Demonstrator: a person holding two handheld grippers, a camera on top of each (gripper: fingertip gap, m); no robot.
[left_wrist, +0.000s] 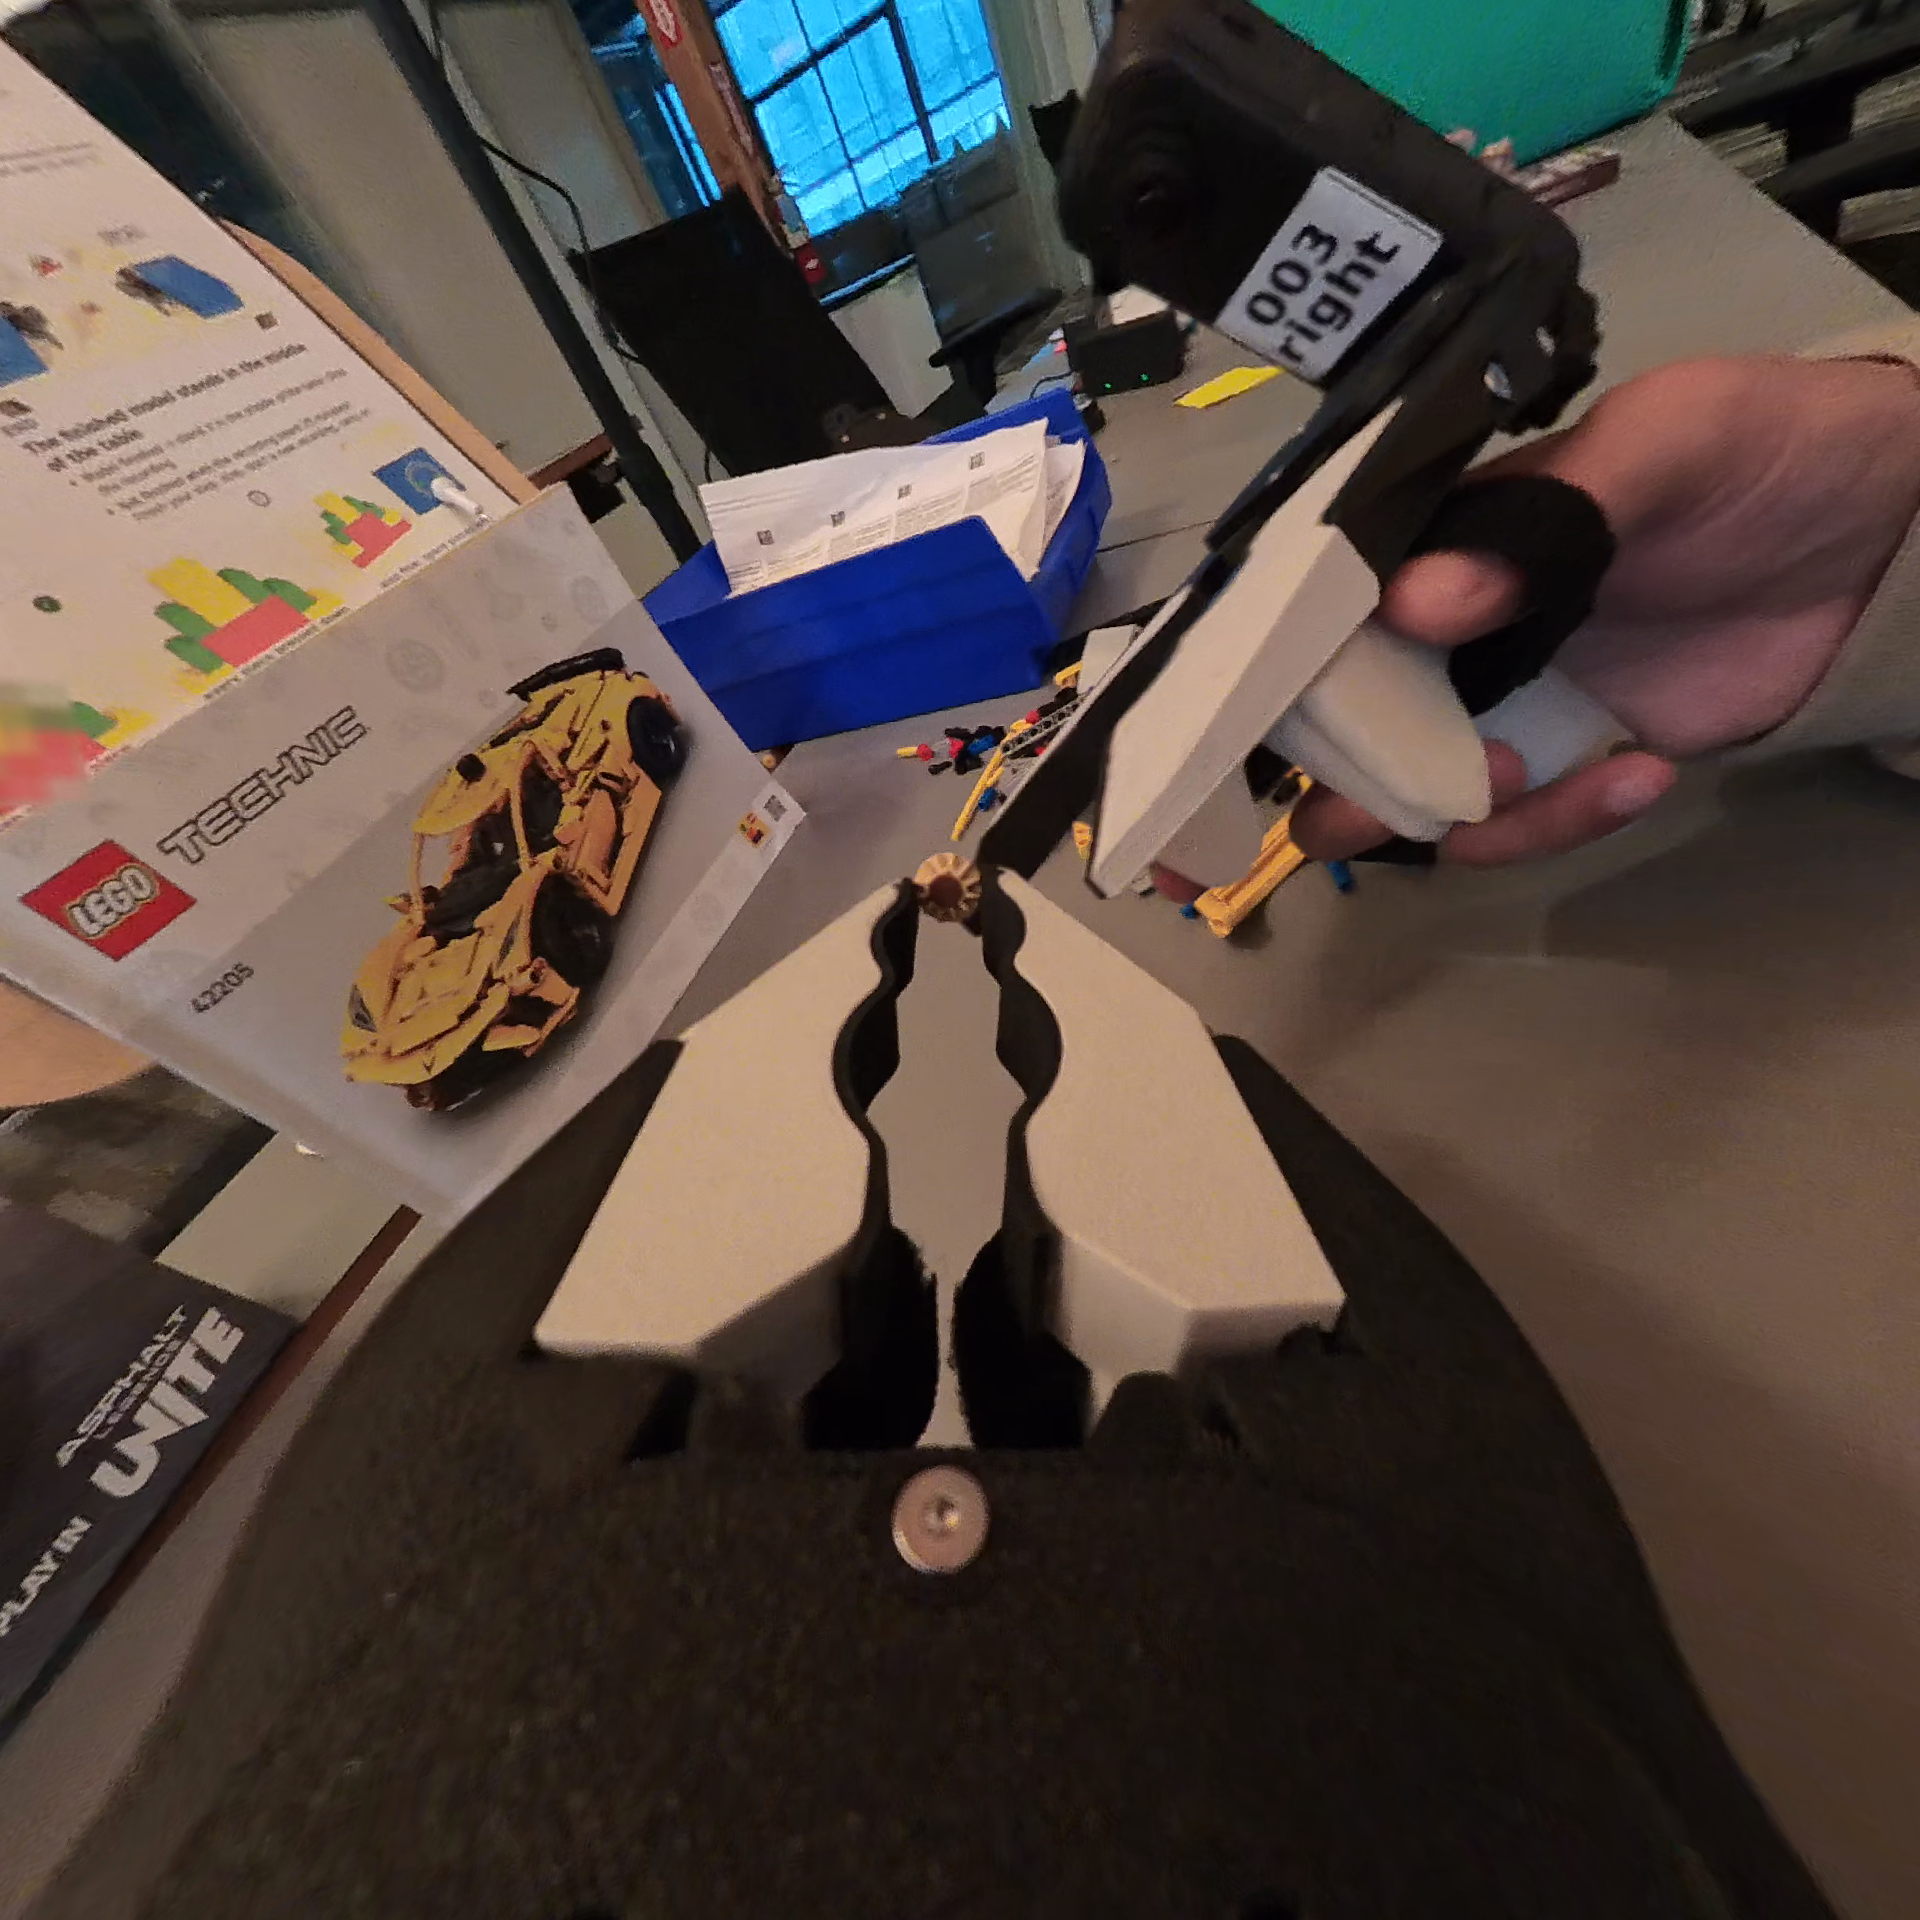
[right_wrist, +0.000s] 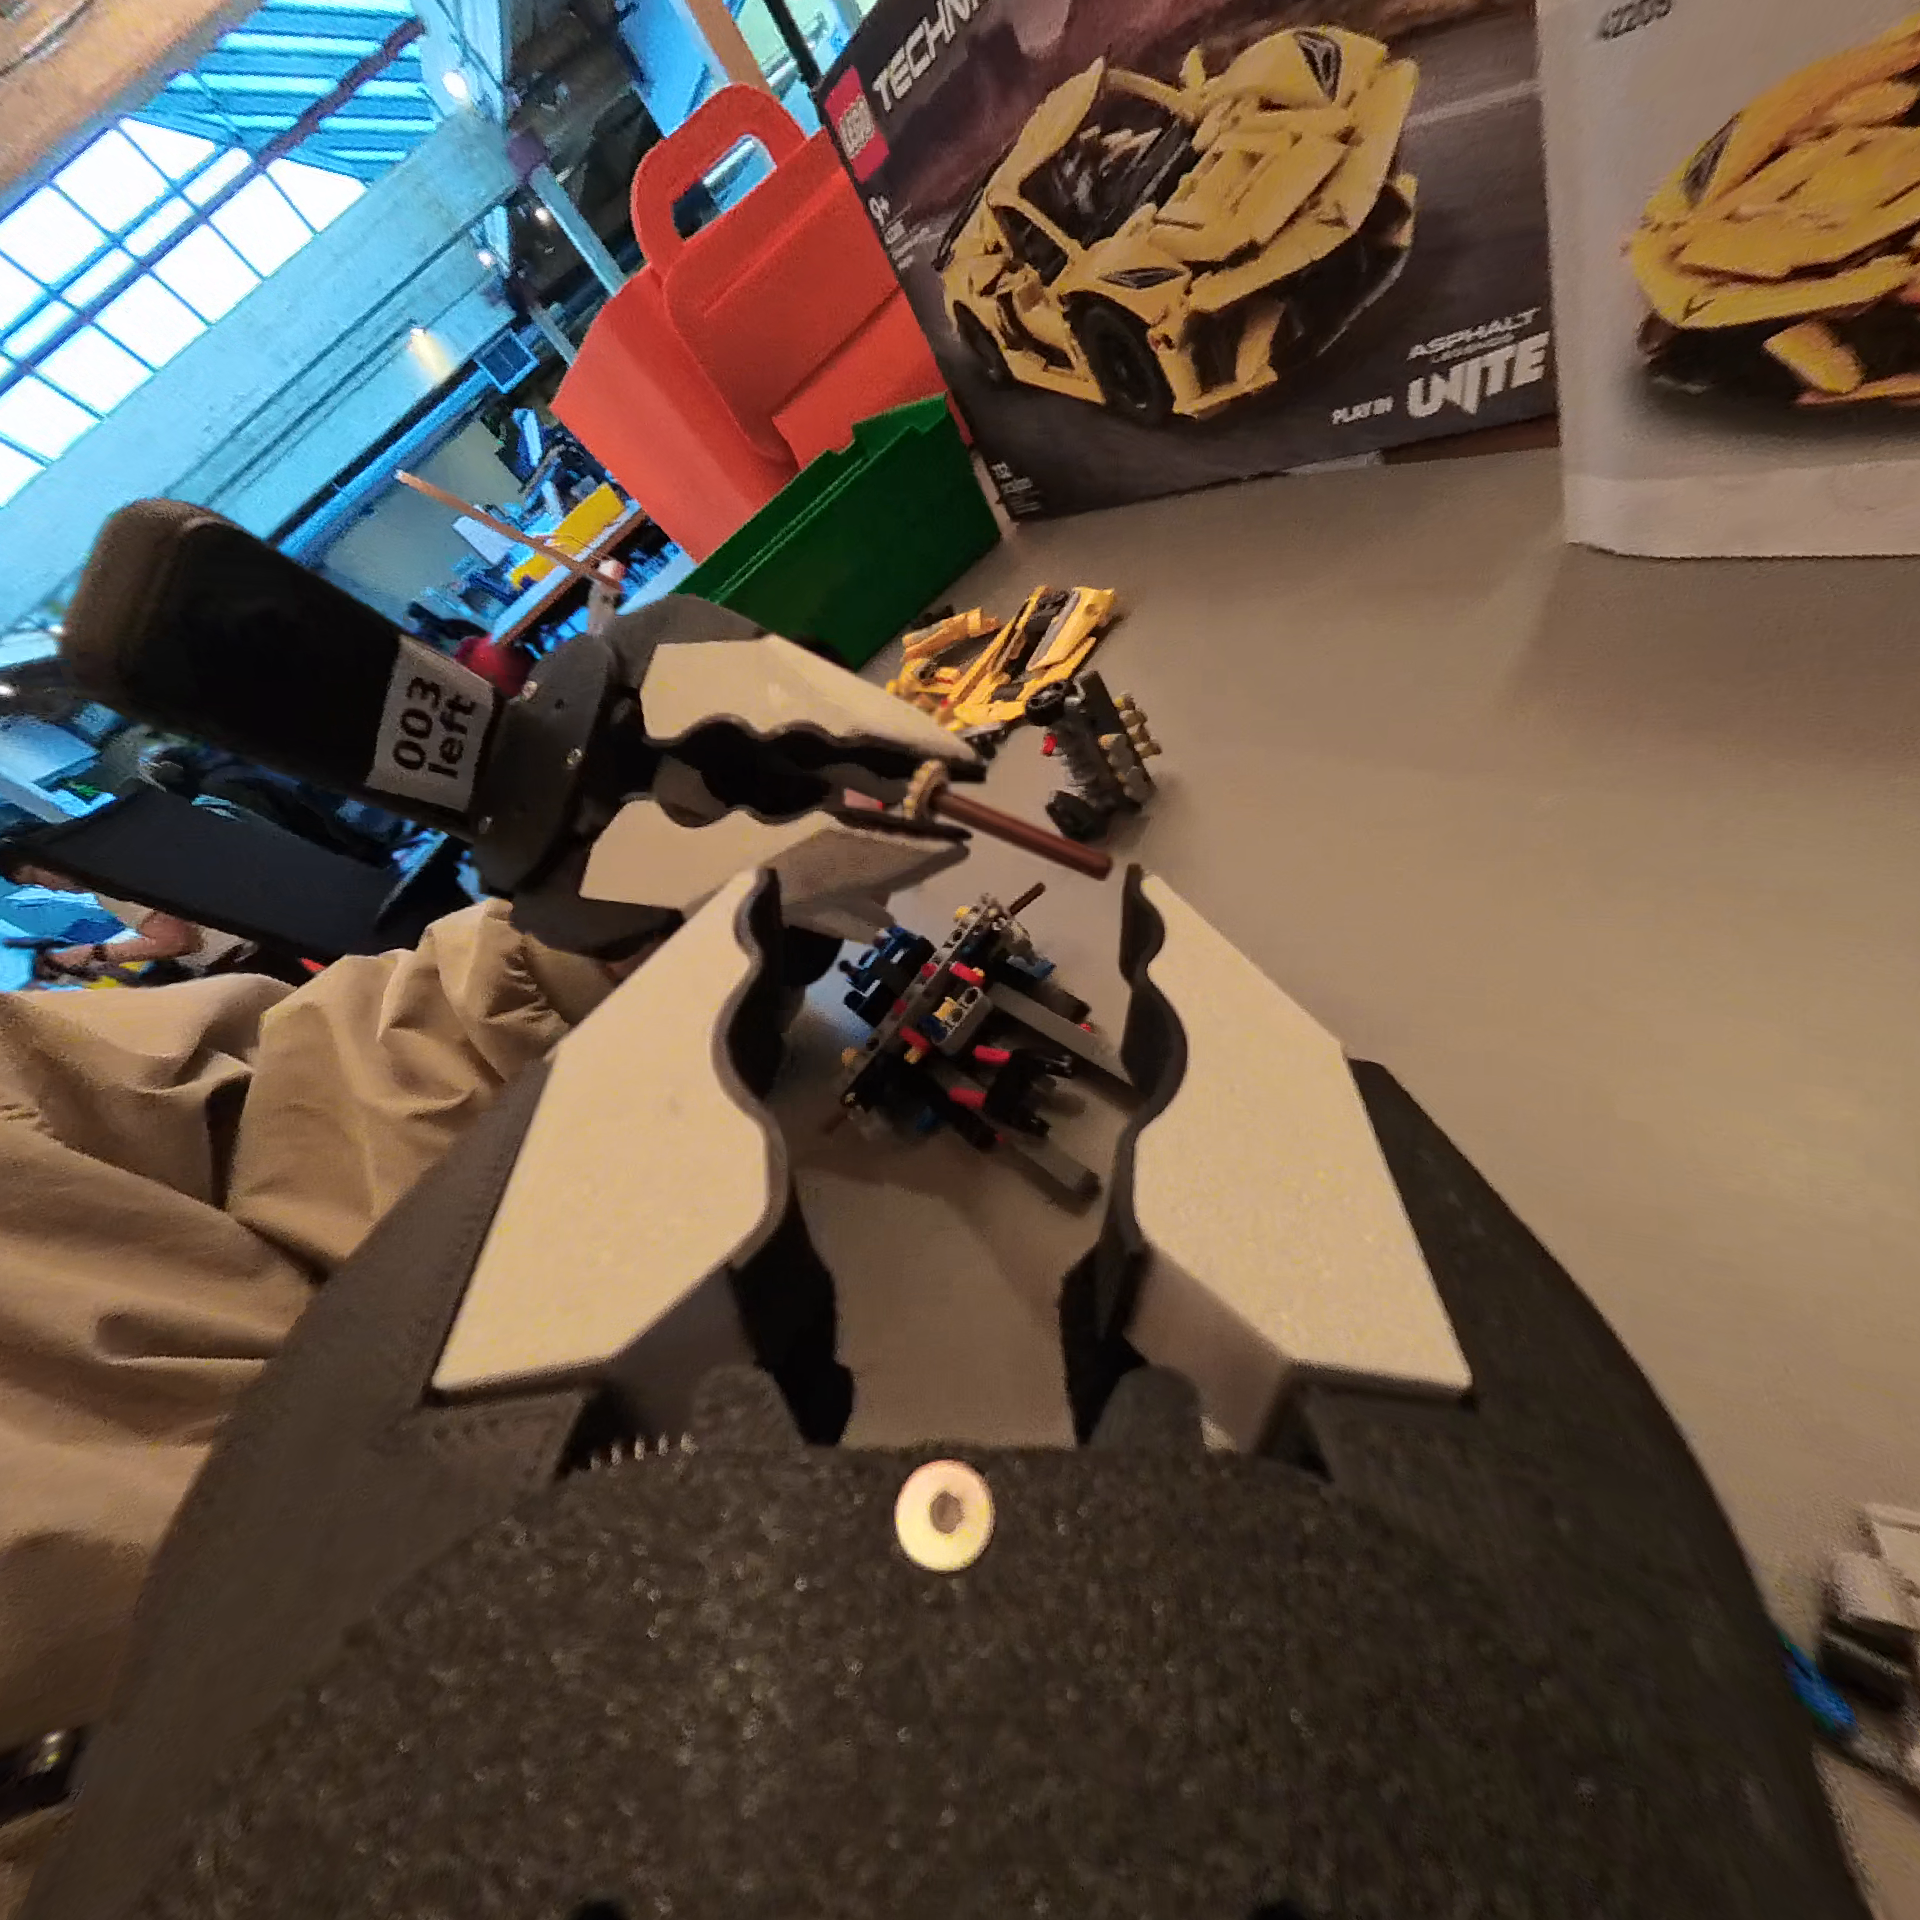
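Up close, the left tongs (left_wrist: 948, 891) pinch a small tan gear (left_wrist: 945, 889) at their very tips, a brown rod (right_wrist: 1023, 831) running through the gear and sticking out past the fingers above the grey surface (left_wrist: 1558, 1195). The right tongs (right_wrist: 948, 899) stand wide apart with nothing between them, poised over a dark cluster of building-toy parts (right_wrist: 971, 1039) studded with red and blue pins, which rests on the surface. A person's hand (left_wrist: 1683, 613) grips the right tool's pale handle, and a beige sleeve (right_wrist: 208, 1143) lies behind the left one. Beyond the cluster sit a half-built yellow car shell (right_wrist: 1013, 649) and a small grey engine block (right_wrist: 1101, 764), near each other. An instruction booklet (left_wrist: 416, 831) showing a yellow sports car stands propped at the left, with a blue bin (left_wrist: 862, 634) full of white papers just beside it. Farther back, a toy box (right_wrist: 1195, 260), a red carry case (right_wrist: 748, 291) and a green bin (right_wrist: 862, 520) line the surface's far edge.
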